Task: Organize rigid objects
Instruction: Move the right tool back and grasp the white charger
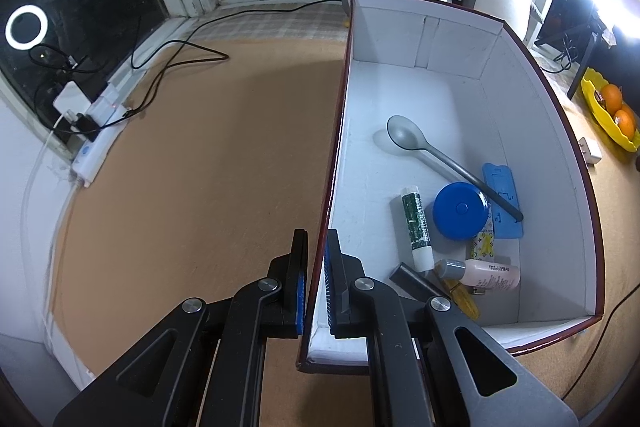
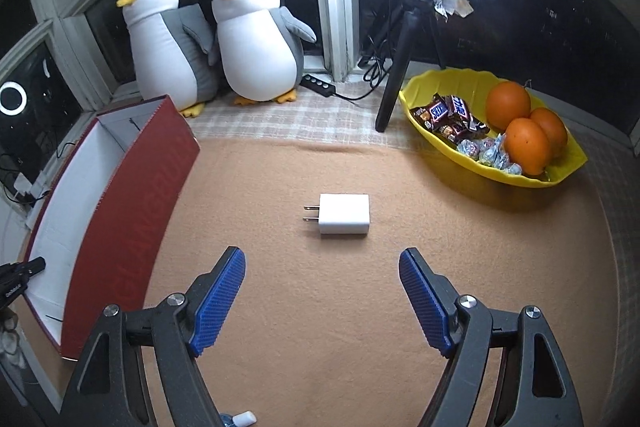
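Tan felt mat (image 2: pixel 320 307) covers the table under everything you work on. Red box (image 1: pixel 532 131) with white inside sits on it, left side of the scene in the right wrist view. Your left gripper (image 1: pixel 316 283) pinches the box's left wall, one finger outside, one inside, pads pressed to the cardboard. Your right gripper (image 2: pixel 322 301) is spread wide, holding nothing, low over the mat with the white charger (image 2: pixel 344 213) just beyond its fingertips.

Two plush penguins (image 2: pixel 256 39) stand at the far edge by the window, just behind the box's far end. Yellow bowl (image 2: pixel 436 83) far right holds oranges (image 2: pixel 508 105) and candy bars (image 2: pixel 448 117).

Charger lies flat on the mat, prongs pointing left, well apart from the box and the bowl.

Inside the box, near right corner: grey spoon (image 1: pixel 404 135) with its handle across the blue round case (image 1: pixel 460 209) and blue flat card (image 1: pixel 505 187); lip balm stick (image 1: pixel 416 223) just left of the round case; pink bottle (image 1: pixel 486 274) with grey cap nearest; dark stick (image 1: pixel 412 279) beside it. Yellow item under the bottle, cannot tell what.
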Demonstrator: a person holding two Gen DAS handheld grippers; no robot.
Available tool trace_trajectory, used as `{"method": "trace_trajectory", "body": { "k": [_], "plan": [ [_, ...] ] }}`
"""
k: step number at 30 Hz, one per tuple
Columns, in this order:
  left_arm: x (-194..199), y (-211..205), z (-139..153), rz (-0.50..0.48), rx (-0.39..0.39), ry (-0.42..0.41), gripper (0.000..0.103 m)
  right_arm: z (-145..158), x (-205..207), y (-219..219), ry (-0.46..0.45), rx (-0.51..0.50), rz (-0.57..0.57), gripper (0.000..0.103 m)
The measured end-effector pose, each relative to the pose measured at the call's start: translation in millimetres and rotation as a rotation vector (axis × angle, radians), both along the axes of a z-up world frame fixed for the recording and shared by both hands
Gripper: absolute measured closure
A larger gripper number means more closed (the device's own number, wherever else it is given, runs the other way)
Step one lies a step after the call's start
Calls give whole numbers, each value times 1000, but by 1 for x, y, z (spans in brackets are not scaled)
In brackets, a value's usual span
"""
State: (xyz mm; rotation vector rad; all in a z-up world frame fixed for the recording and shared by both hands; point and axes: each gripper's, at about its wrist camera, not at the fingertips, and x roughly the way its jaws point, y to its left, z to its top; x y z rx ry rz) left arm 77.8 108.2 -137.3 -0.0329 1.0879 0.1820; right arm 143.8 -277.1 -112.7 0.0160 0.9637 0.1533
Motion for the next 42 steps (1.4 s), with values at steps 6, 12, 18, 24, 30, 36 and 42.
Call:
{"method": "trace_trajectory", "body": {
  "k": [6, 12, 18, 24, 30, 36, 42],
  "plan": [
    [-3, 0, 2, 11, 5, -1, 96, -19, 13, 0, 27, -12, -1, 27],
    [-3, 0, 2, 22, 8, 1, 96, -36, 28, -4, 47, -13, -6, 27],
    [-2, 0, 2, 33, 5, 4, 96, -48, 41, -9, 62, -1, -13, 27],
    [-1, -1, 1, 35, 10, 11, 96, -60, 57, -8, 91, 6, -22, 27],
    [-1, -1, -1, 38, 8, 18, 96, -72, 74, 2, 116, -40, -7, 27],
    [0, 0, -2, 39, 5, 20, 96, -83, 89, 9, 136, -84, -1, 27],
    [1, 0, -3, 41, 3, 20, 96, -94, 100, 12, 174, -124, 5, 27]
  ]
}}
